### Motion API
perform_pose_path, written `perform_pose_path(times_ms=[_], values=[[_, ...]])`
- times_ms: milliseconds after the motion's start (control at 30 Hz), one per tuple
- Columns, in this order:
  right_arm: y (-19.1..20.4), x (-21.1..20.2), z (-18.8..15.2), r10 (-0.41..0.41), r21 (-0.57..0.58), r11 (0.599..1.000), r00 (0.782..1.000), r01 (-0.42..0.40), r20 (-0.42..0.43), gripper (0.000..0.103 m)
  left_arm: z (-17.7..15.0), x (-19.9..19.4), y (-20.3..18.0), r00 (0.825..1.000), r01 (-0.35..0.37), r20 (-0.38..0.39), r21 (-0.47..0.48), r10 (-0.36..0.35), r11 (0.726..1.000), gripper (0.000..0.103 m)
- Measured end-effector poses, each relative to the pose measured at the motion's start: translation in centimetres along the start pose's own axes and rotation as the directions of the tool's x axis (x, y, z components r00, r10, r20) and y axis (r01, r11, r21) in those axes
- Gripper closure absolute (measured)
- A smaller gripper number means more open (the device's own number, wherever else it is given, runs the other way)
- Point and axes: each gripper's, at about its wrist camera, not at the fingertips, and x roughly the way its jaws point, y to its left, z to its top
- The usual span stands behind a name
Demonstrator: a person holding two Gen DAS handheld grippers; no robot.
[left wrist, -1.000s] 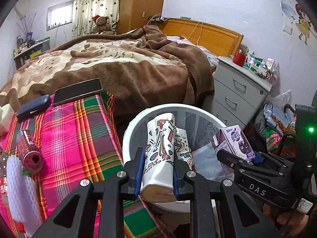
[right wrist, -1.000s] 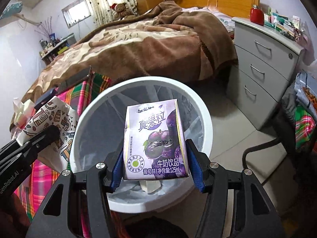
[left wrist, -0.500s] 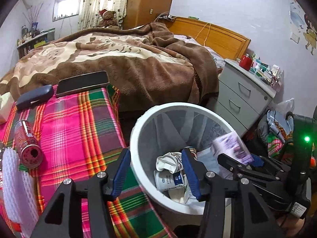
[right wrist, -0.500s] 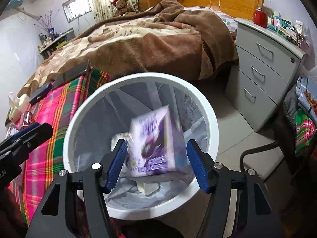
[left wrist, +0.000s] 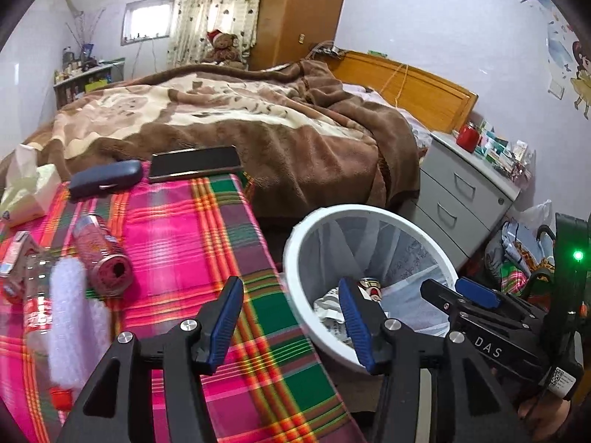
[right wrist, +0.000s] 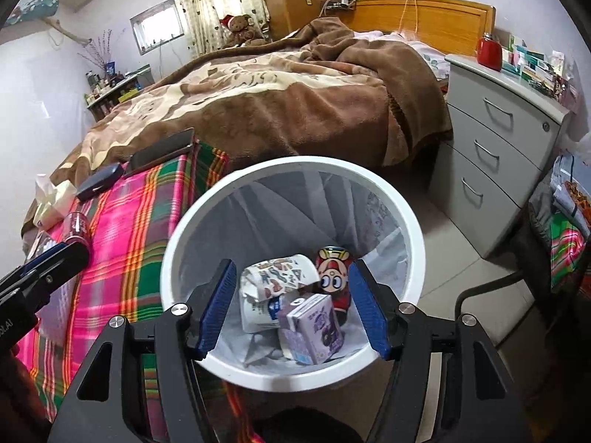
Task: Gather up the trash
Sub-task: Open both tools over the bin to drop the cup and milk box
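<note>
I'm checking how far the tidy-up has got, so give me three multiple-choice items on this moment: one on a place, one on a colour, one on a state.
1. Where is the purple milk carton?
A. On the plaid cloth
B. Inside the white bin
C. On the bed

2. What colour are the pads of the right gripper?
A. Blue
B. Red
C. Yellow

3. How does the left gripper stand?
A. Shut on a cup
B. Shut on a can
C. Open, nothing between its pads

Answers: 1 B, the carton lies at the bin's bottom beside the patterned paper cup; 2 A, both pads show blue; 3 C, only cloth and bin show through the gap.
</note>
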Motion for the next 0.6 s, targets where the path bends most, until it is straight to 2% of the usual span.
perform_pose_path(times_ms=[467, 600], values=[[3.9, -1.2, -0.7, 0.061, -0.046, 0.997, 0.998, -0.06, 0.029, 0.039, -1.5, -4.3, 5.2, 0.996, -0.066, 0.047, -0.071, 0.07, 0.995, 0.05], [5.3, -1.2, -1.1, 0.081, -0.062, 0.995, 0.996, -0.079, 0.027, 0.039, -2.1, -5.4, 7.4, 0.992, -0.106, 0.057, -0.106, 0.112, 0.989, 0.049]])
